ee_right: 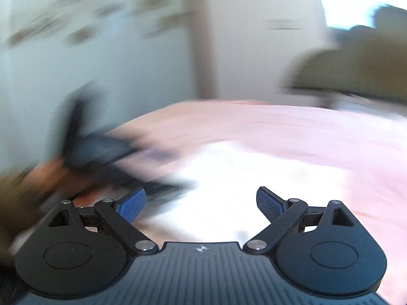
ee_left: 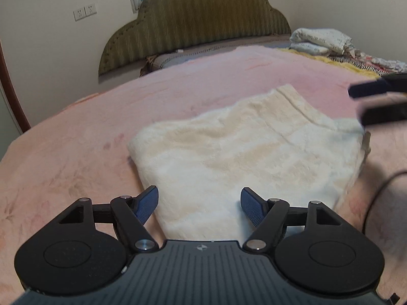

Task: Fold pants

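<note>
The cream fluffy pants (ee_left: 244, 152) lie folded into a compact wedge on the pink bed cover (ee_left: 76, 152). My left gripper (ee_left: 199, 206) is open and empty, just above the near edge of the pants. My right gripper (ee_right: 201, 204) is open and empty over the pants (ee_right: 229, 178); its view is heavily blurred. In the left wrist view the right gripper (ee_left: 376, 101) shows at the far right edge, above the right corner of the pants. In the right wrist view the left gripper (ee_right: 101, 152) appears as a dark blur on the left.
A green scalloped headboard (ee_left: 198, 25) stands at the far end of the bed. Folded white bedding (ee_left: 320, 40) and patterned cloth (ee_left: 368, 61) lie at the far right. A dark cable (ee_left: 376, 195) runs across the cover on the right.
</note>
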### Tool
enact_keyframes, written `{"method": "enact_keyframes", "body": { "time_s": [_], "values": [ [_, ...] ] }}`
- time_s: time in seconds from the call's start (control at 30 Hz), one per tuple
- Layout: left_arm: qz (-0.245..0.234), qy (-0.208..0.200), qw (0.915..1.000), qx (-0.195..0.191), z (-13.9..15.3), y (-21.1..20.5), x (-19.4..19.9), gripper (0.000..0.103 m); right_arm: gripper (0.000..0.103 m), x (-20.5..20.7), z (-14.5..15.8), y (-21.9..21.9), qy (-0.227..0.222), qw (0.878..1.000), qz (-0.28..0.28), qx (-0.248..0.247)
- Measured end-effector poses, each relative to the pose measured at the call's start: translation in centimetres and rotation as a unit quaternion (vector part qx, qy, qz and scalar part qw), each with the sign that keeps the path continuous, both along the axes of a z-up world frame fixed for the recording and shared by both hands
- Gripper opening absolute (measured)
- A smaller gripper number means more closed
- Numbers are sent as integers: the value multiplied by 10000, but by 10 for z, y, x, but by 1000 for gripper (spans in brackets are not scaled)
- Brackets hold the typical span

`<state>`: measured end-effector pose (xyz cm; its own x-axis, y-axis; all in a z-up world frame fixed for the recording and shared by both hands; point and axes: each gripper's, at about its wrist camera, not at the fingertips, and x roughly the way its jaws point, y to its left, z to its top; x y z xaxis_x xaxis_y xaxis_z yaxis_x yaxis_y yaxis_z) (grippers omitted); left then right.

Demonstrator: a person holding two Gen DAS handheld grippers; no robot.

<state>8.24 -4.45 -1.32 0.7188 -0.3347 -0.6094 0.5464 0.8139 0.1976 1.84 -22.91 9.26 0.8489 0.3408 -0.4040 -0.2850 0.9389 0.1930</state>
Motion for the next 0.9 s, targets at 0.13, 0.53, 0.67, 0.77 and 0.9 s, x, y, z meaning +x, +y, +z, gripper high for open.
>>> {"method": "enact_keyframes", "body": {
  "time_s": [0.13,0.53,0.67,0.77,0.9],
  "values": [
    [216,-149,9996,-117,-17,2,-14,73,95,11,-23,-22,273,9969,-720,-154],
    [279,-307,9963,-758,-4,9,-20,75,97,-4,-52,-29,207,9933,-922,-672],
    [217,-156,9986,-458,-20,-5,-17,84,98,12,-66,-15,562,9881,-784,-1200],
    [509,-142,9978,-392,-20,-11,-15,94,103,16,-83,-19,627,9899,-867,-932],
    [1125,443,9903,-688,-18,-6,0,100,103,21,-91,-41,943,9915,-895,-81]
  ]
}}
